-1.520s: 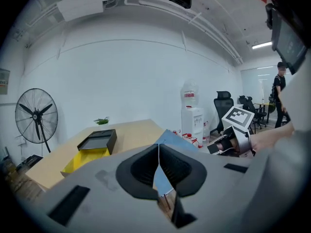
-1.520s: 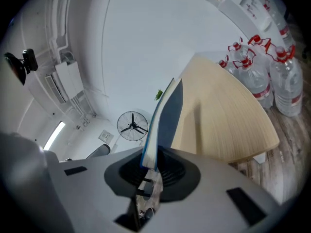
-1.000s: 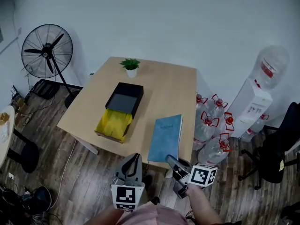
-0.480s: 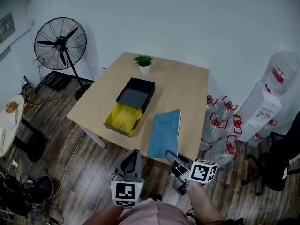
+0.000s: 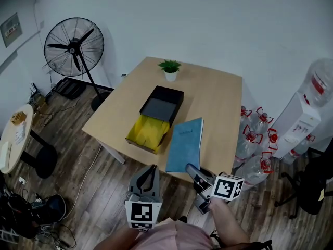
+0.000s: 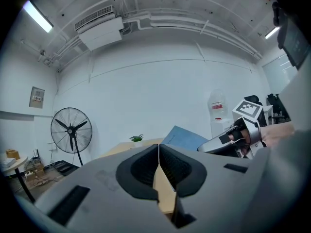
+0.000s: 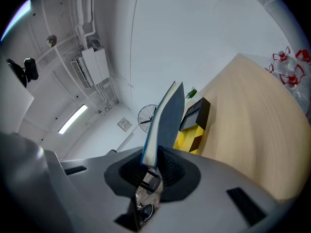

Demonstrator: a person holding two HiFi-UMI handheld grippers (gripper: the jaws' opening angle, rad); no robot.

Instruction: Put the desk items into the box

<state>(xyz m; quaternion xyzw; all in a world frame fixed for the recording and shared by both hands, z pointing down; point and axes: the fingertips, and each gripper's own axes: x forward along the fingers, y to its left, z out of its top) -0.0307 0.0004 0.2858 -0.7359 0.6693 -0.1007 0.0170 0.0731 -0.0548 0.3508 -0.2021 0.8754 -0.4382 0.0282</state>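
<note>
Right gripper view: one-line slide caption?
Right claw shut on the edge of a blue notebook, wooden desk and black-and-yellow box beyond.

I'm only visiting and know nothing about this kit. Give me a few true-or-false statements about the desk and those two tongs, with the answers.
1. The right tongs grip the thin blue notebook by its near edge. True.
2. The left tongs hold a pen. False: their jaws are together with nothing between them.
3. The small green potted plant stands inside the open black box. False: it stands on the light wooden desk, beyond the box.
4. Something yellow sits at the box's near end. True.
5. The black standing fan is on the desk. False: it stands on the wooden floor, left of the desk.
</note>
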